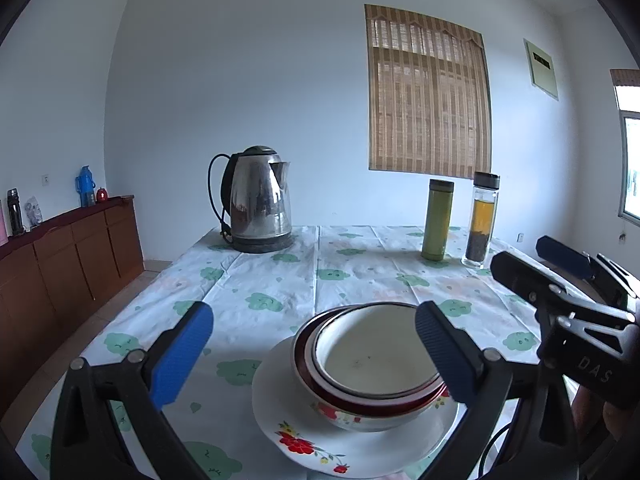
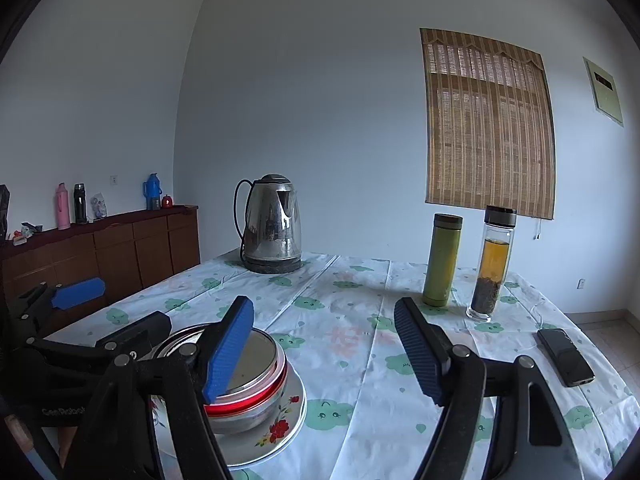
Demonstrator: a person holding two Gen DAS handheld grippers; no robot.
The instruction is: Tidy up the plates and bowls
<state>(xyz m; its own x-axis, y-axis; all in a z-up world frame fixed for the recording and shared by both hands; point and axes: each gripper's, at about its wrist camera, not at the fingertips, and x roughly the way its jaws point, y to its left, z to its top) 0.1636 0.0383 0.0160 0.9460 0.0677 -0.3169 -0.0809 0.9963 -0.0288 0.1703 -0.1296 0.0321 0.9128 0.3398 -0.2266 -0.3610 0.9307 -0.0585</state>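
A white flowered plate [image 1: 288, 428] lies on the table near me. On it stands a stack of nested bowls [image 1: 376, 364]: a flowered bowl, a red-rimmed one and a smaller steel-rimmed one inside. My left gripper [image 1: 312, 356] is open and empty, its blue fingers on either side of the stack, just above it. In the right wrist view the same stack [image 2: 248, 380] and plate [image 2: 288, 420] sit at lower left. My right gripper [image 2: 324, 352] is open and empty, to the right of the stack, its left finger over the bowl rim.
A steel kettle [image 1: 258, 200] stands at the far side of the table. A green flask [image 1: 438, 220] and a glass tea bottle [image 1: 482, 220] stand far right. A black phone [image 2: 566, 356] lies at the right. A wooden sideboard [image 1: 60, 264] runs along the left wall.
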